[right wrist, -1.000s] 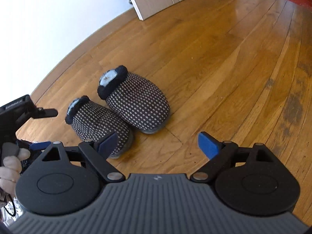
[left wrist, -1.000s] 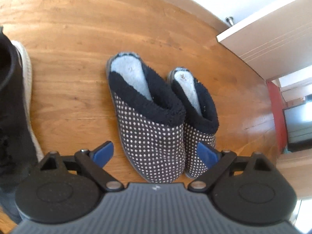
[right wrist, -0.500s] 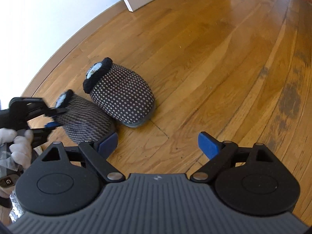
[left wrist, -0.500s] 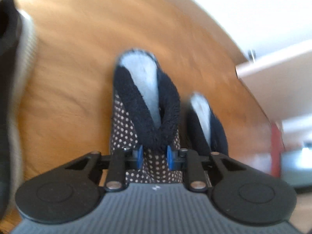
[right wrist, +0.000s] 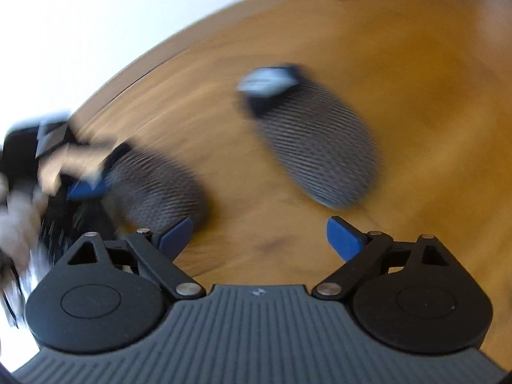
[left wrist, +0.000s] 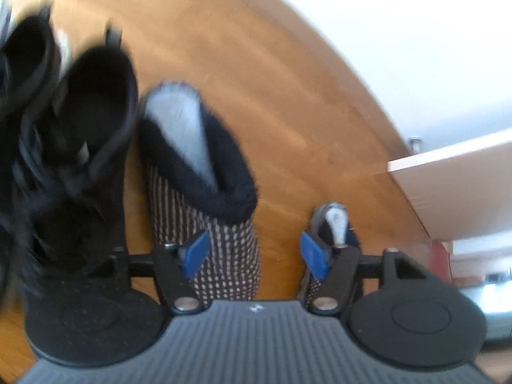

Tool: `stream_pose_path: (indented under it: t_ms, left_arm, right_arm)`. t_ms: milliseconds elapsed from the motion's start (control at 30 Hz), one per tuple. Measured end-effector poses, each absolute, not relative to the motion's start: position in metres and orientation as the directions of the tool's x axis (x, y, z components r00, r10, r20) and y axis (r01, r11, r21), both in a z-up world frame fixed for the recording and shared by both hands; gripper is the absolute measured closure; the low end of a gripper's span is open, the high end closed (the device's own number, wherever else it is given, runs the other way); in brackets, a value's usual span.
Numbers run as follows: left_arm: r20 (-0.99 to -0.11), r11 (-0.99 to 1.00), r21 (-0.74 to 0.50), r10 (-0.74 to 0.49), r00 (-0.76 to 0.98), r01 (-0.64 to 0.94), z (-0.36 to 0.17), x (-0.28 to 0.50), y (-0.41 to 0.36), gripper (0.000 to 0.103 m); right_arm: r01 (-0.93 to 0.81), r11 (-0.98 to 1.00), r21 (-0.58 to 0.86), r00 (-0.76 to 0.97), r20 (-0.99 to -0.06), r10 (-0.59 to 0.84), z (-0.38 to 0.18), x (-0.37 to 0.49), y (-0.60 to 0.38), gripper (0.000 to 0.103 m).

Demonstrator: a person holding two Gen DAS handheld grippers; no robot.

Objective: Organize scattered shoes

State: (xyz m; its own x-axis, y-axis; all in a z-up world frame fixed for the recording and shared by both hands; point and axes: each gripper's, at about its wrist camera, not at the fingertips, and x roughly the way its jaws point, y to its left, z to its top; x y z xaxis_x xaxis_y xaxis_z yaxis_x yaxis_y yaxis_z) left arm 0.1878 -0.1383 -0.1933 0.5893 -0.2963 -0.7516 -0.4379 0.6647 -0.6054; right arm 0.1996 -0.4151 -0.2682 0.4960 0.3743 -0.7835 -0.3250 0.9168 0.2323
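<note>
Two dotted slippers with black fleece cuffs lie on the wooden floor. In the left wrist view one slipper (left wrist: pixel 204 192) stands beside a black lace-up shoe (left wrist: pixel 80 166), and the other slipper (left wrist: pixel 336 224) lies apart at the right. My left gripper (left wrist: pixel 252 254) is open just over the near slipper's toe and holds nothing. In the blurred right wrist view, my right gripper (right wrist: pixel 259 235) is open and empty above bare floor, with one slipper (right wrist: pixel 156 185) at its left and the other slipper (right wrist: pixel 316 156) ahead at the right.
A second black shoe (left wrist: pixel 22 54) stands at the far left. A white wall (left wrist: pixel 400 38) borders the floor. A pale cabinet (left wrist: pixel 464 185) on small feet stands at the right. The left hand and its gripper (right wrist: pixel 73 176) show at the right view's left edge.
My left gripper was shut on the near slipper's cuff, carried it left beside the black shoe, and has opened. The slippers now lie apart. The right gripper swings, blurring its view.
</note>
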Motion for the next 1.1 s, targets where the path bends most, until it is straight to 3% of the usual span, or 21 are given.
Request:
stream_pose_path:
  t_ms: [100, 233, 367, 400, 433, 467, 533, 633, 700, 967, 1067, 1100]
  left_arm:
    - [-0.735, 0.719, -0.566, -0.220, 0.641, -0.402, -0.166, 0.171, -0.106, 0.025]
    - [-0.725, 0.753, -0.531, -0.167, 0.668, -0.388, -0.147, 0.151, -0.067, 0.025]
    - [-0.721, 0.748, -0.528, -0.144, 0.678, -0.402, -0.135, 0.128, -0.037, 0.024]
    - [-0.721, 0.743, -0.530, -0.141, 0.679, -0.408, -0.134, 0.126, -0.034, 0.022]
    - [-0.721, 0.738, -0.531, -0.135, 0.680, -0.417, -0.133, 0.123, -0.031, 0.022]
    - [-0.722, 0.731, -0.531, -0.126, 0.680, -0.429, -0.133, 0.119, -0.027, 0.021]
    - [-0.727, 0.726, -0.531, -0.123, 0.676, -0.438, -0.132, 0.114, -0.026, 0.021]
    - [-0.738, 0.728, -0.526, -0.135, 0.661, -0.439, -0.134, 0.104, -0.019, 0.021]
    - [-0.752, 0.743, -0.509, -0.137, 0.645, -0.435, -0.135, 0.101, -0.021, 0.021]
    - [-0.779, 0.788, -0.480, -0.181, 0.600, -0.385, -0.141, 0.112, -0.045, 0.021]
    - [-0.791, 0.823, -0.452, -0.191, 0.581, -0.345, -0.136, 0.115, -0.058, 0.021]
    - [-0.793, 0.834, -0.445, -0.197, 0.577, -0.327, -0.134, 0.118, -0.063, 0.021]
  right_arm:
    - [-0.502, 0.853, 0.140, 0.474, -0.780, 0.407, -0.268, 0.216, -0.366, 0.010]
    - [-0.661, 0.747, 0.072, 0.433, -0.777, 0.457, -0.281, 0.244, -0.304, 0.010]
    - [-0.700, 0.713, 0.036, 0.410, -0.798, 0.442, -0.301, 0.274, -0.263, 0.011]
    - [-0.718, 0.695, 0.042, 0.383, -0.809, 0.445, -0.307, 0.281, -0.251, 0.017]
    - [-0.728, 0.684, 0.037, 0.366, -0.823, 0.435, -0.312, 0.283, -0.245, 0.050]
    - [-0.738, 0.675, 0.026, 0.352, -0.839, 0.416, -0.317, 0.285, -0.239, 0.061]
    - [-0.737, 0.676, 0.008, 0.340, -0.860, 0.381, -0.319, 0.283, -0.234, 0.070]
    - [-0.694, 0.713, 0.094, 0.286, -0.874, 0.394, -0.314, 0.274, -0.242, 0.074]
    - [-0.621, 0.759, 0.197, 0.234, -0.877, 0.420, -0.315, 0.262, -0.244, 0.075]
    - [-0.324, 0.894, 0.310, 0.207, -0.898, 0.387, -0.315, 0.247, -0.265, 0.072]
    - [-0.271, 0.890, 0.368, 0.248, -0.866, 0.434, -0.311, 0.246, -0.282, 0.050]
    - [-0.232, 0.890, 0.393, 0.281, -0.849, 0.448, -0.303, 0.243, -0.294, 0.030]
